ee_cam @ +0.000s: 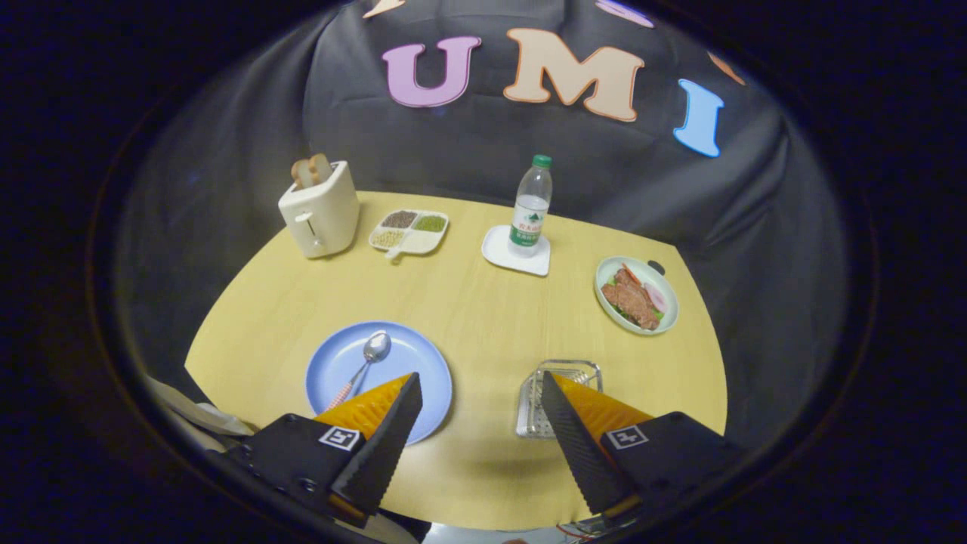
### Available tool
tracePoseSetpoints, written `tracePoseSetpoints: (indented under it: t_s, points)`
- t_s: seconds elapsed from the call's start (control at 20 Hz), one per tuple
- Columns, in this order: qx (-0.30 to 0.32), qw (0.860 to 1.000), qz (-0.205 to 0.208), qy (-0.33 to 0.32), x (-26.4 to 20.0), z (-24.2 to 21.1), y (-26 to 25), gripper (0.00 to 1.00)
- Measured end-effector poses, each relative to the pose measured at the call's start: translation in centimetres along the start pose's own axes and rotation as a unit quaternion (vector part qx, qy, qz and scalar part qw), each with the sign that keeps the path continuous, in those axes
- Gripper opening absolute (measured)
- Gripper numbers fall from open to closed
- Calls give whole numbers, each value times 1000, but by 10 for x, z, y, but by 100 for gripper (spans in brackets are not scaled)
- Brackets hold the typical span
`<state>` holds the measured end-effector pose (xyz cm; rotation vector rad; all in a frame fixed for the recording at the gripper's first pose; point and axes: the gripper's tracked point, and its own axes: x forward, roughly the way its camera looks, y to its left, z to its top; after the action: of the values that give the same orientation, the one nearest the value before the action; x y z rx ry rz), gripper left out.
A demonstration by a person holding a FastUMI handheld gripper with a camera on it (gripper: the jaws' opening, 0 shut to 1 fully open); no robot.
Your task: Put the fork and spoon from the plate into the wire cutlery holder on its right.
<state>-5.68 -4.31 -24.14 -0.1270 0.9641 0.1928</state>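
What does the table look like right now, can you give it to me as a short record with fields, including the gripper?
gripper: gripper open, holding nothing, above the table's near edge
blue plate: blue plate behind one finger, spoon lying on it
fork: cannot tell where it is
wire cutlery holder: wire cutlery holder beside the plate, partly behind the other finger
far side: toaster, divided dish, water bottle on a white coaster
other: food plate
surface: yellow table

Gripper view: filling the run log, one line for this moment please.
gripper: open, empty, above table | spoon: on plate | fork: not seen | holder: right of plate
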Motion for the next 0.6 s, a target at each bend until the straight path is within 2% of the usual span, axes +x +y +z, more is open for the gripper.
tracePoseSetpoints:
  t_s: [0.25, 0.6]
  points:
    - [17, 999, -14, -43, 7, -2, 38, 100]
    - [48, 997, -4, -66, 32, -21, 95, 100]
